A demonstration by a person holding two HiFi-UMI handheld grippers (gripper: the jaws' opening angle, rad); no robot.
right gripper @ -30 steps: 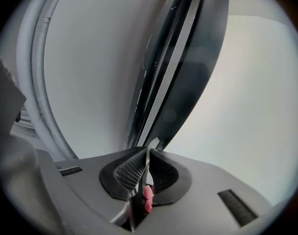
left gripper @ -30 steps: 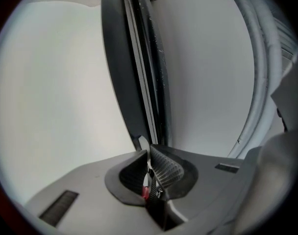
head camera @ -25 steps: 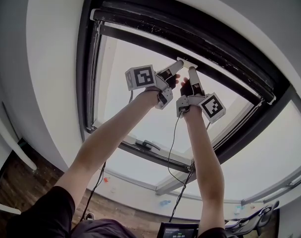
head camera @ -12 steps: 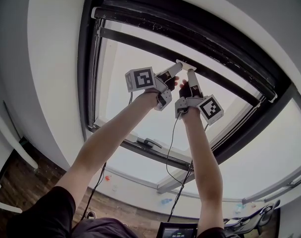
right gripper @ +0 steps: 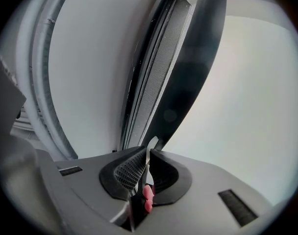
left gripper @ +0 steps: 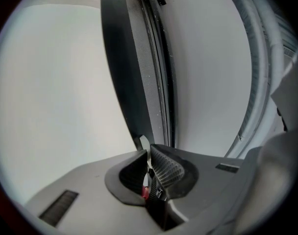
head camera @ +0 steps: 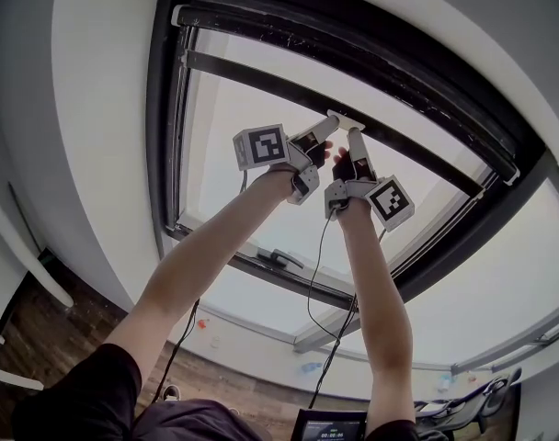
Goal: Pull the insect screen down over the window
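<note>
Overhead, the insect screen's dark bottom bar [head camera: 261, 83] runs across the window frame [head camera: 160, 108], with a strip of mesh [left gripper: 141, 58] above it. A small white pull tab [head camera: 346, 118] sticks out from the bar's middle. My left gripper [head camera: 330, 124] and right gripper [head camera: 356, 134] both reach up to this tab from either side. In the left gripper view the tab [left gripper: 143, 142] sits pinched between the pads; these jaws are opening slightly. In the right gripper view the tab [right gripper: 152, 142] is clamped between the pads, with the bar [right gripper: 198, 58] and mesh [right gripper: 161, 67] beyond.
A window handle [head camera: 279, 258] sits on the lower sash bar. Cables [head camera: 321, 274] hang down from both grippers along the forearms. White wall surrounds the frame. Wood floor [head camera: 40, 338] and a small screen [head camera: 327, 425] lie below.
The dark bottom bar has come down a little from the top housing, and a wider strip of mesh shows above it. Both grippers keep their hold on the tab.
</note>
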